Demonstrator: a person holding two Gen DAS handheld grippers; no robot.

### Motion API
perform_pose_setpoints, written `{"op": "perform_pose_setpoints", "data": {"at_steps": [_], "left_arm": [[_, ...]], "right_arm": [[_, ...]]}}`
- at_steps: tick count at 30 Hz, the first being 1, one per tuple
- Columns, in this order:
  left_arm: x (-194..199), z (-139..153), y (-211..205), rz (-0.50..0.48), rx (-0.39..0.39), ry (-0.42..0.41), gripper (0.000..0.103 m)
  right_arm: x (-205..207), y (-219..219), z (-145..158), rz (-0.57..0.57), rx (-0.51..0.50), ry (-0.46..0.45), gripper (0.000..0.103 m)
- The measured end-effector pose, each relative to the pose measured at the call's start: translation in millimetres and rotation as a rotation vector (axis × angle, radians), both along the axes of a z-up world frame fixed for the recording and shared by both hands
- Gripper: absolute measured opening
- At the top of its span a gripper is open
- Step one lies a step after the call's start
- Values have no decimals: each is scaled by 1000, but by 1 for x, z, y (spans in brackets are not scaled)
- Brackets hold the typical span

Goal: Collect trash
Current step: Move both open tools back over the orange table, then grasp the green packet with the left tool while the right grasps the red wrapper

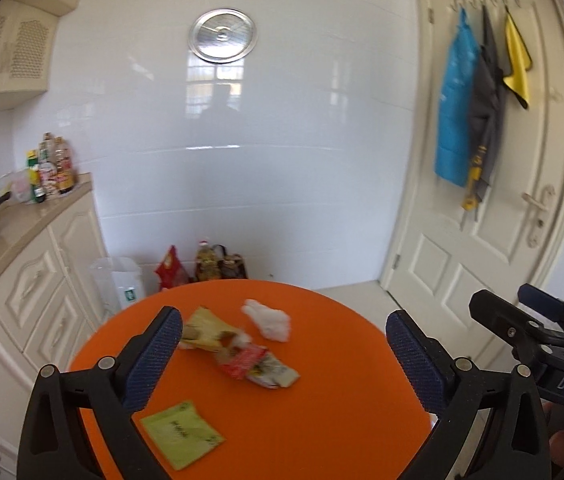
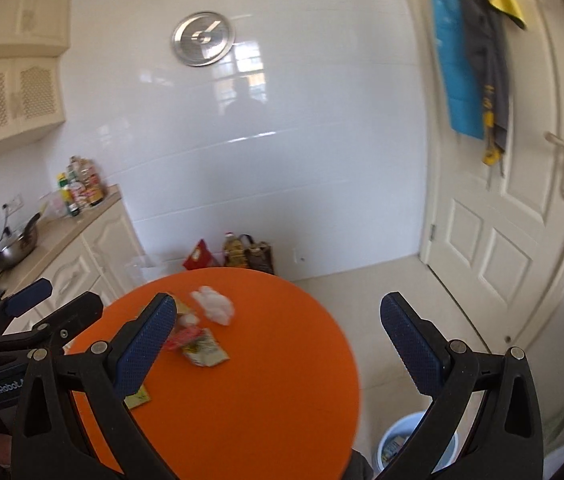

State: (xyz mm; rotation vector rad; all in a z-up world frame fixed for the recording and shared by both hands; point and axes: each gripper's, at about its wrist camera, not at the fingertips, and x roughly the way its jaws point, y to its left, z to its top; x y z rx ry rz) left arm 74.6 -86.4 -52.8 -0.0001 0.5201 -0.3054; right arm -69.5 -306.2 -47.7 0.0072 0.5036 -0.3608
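A round orange table holds trash: a crumpled white tissue, a yellow wrapper, a red and patterned wrapper and a flat green packet. My left gripper is open and empty, held above the near side of the table. My right gripper is open and empty over the table's right part. The tissue and wrappers lie left of its middle. The right gripper also shows in the left wrist view.
A light blue bin with trash inside stands on the floor below the table's right edge. Cream cabinets and a counter with bottles and a pan run along the left. Bags stand by the white wall. A door is at right.
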Motion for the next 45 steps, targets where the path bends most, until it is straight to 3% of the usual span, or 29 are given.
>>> {"op": "perform_pose_setpoints", "data": {"at_steps": [11,21,27,32,39,45], "left_arm": [[-44,-8,47,174,-35,5,101],[-62,-7,62,210,-28,40,101],[-38,-5,69,200,-28,68,101],[-14,-24,71,205,3,118,101],[36,-73,63,163,74,244,101],[96,-132,38,147,124,359,101]], "right_arm": [[30,80,-6,158,-66,23,103],[41,107,-14,204,-94,47,103],[45,108,-17,223,-92,58,103],[48,94,-26,202,-79,82,103],[65,56,-63,152,-26,173,103],[86,39,-100,141,3,261,103]]}}
